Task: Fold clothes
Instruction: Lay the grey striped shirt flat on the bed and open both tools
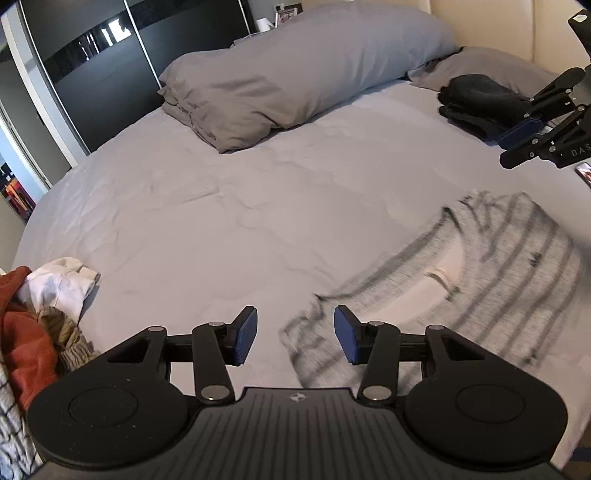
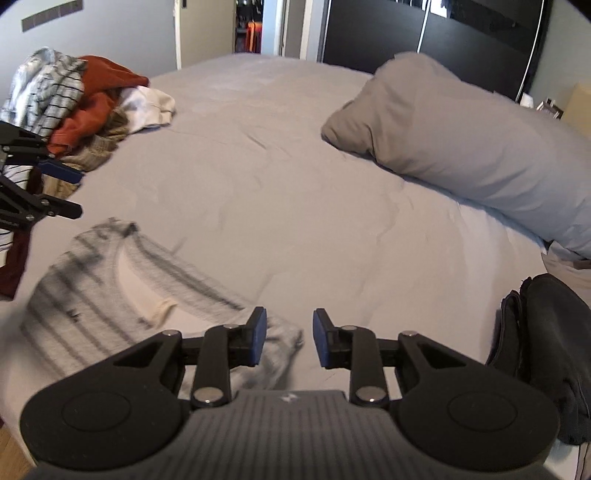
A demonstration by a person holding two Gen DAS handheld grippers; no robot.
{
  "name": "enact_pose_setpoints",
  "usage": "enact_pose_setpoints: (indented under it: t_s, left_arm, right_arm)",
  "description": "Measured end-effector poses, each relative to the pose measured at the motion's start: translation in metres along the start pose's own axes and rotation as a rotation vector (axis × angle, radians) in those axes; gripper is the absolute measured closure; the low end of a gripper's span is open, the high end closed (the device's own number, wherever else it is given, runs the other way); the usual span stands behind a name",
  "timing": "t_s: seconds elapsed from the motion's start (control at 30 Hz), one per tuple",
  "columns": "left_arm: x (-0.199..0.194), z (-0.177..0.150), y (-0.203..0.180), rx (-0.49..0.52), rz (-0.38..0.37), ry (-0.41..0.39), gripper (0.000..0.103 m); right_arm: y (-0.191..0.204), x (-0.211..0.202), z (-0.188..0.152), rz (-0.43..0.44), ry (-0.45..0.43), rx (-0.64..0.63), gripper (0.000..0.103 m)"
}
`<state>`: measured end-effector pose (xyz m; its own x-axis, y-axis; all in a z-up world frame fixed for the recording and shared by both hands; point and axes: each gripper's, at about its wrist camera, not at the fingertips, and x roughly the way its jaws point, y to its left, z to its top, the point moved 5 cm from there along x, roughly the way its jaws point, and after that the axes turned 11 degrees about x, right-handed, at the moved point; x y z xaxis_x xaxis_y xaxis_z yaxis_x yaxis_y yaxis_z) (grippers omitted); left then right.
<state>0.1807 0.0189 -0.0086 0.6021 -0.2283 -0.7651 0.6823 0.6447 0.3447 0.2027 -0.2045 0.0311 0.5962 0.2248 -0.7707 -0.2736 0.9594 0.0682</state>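
Lying below both grippers' parted fingers (image 1: 245,334): striped shirt (image 1: 509,288).

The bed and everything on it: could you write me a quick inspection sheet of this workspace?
Surface: bed sheet, grey, wrinkled.
Job's things: striped sweater lying loose, blurred; folded dark clothes beside the headboard end.
Clutter: unfolded clothes pile; grey pillow.
Grippers: left hand-held gripper open, empty; right hand-held gripper open, empty.
Cables: nothing seen.
Surroundings: dark wardrobe, open doorway.
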Motion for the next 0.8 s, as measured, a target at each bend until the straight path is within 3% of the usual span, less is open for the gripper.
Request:
enact_pose_setpoints:
  t_s: [0.13, 0.27, 0.4, 0.53, 0.67, 0.8]
  left_arm:
    - [-0.018, -0.014, -0.017, -0.034, 0.026, -0.020, 0.059]
    - [-0.033, -0.028, -0.030, -0.194, 0.089, -0.088, 0.068]
    - [-0.045, -0.034, -0.049, -0.273, 0.109, -0.146, 0.069]
    - [-0.042, -0.044, -0.060, -0.356, 0.095, -0.151, 0.069]
    - [-0.026, -0.058, -0.062, -0.366, 0.089, -0.092, 0.070]
    - [-0.007, -0.070, -0.058, -0.394, 0.061, -0.049, 0.071]
  right_arm:
    - [0.017, -0.024, -0.029, -0.043, -0.082, 0.050, 0.079]
    - [0.034, -0.036, -0.062, -0.087, -0.182, 0.132, 0.080]
    - [0.052, -0.042, -0.080, -0.089, -0.237, 0.138, 0.081]
    - [0.052, -0.036, -0.090, -0.104, -0.233, 0.164, 0.080]
    - [0.041, -0.025, -0.098, -0.139, -0.208, 0.168, 0.080]
    - [0.025, -0.008, -0.105, -0.119, -0.148, 0.228, 0.080]
